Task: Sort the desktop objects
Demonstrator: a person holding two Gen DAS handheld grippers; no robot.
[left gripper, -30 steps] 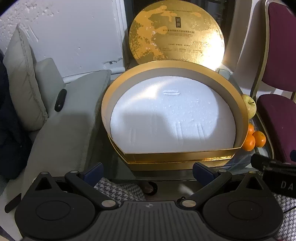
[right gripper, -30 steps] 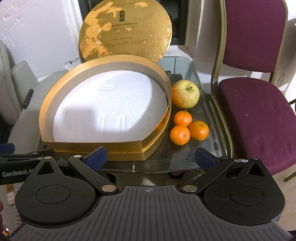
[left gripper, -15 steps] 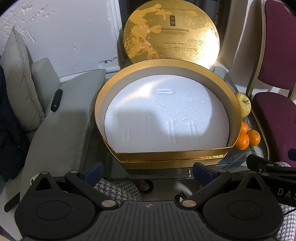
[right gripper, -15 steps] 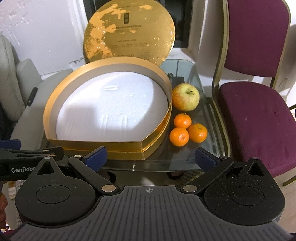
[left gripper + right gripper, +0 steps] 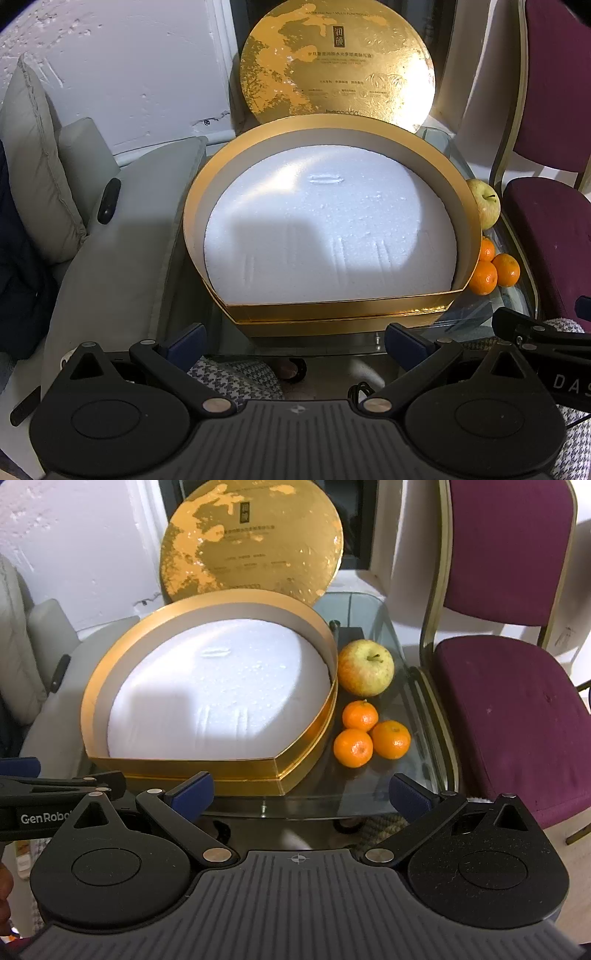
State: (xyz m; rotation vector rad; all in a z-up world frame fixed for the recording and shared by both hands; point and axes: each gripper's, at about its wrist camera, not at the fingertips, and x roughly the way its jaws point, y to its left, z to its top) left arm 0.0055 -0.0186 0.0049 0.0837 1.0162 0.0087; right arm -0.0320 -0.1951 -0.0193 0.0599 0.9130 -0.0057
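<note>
Fingers spread on both the left gripper (image 5: 294, 341) and right gripper (image 5: 299, 792), each empty, short of the glass table (image 5: 373, 790).

An apple (image 5: 365, 667) and three tangerines (image 5: 371, 734) lie right of the gold box (image 5: 177, 764); its lid (image 5: 251, 539) stands behind.

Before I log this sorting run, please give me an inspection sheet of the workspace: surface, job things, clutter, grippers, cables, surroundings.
Surface: glass table, fruit and box on it.
Job things: gold box open, white foam inside, no fruit in it; lid upright behind; apple and three oranges right of the box.
Clutter: nothing seen.
Grippers: left gripper and right gripper both open, empty, short of the table.
Cables: thin dark cable under the table edge.
Surroundings: purple chair right, grey cushions left, white wall.
</note>
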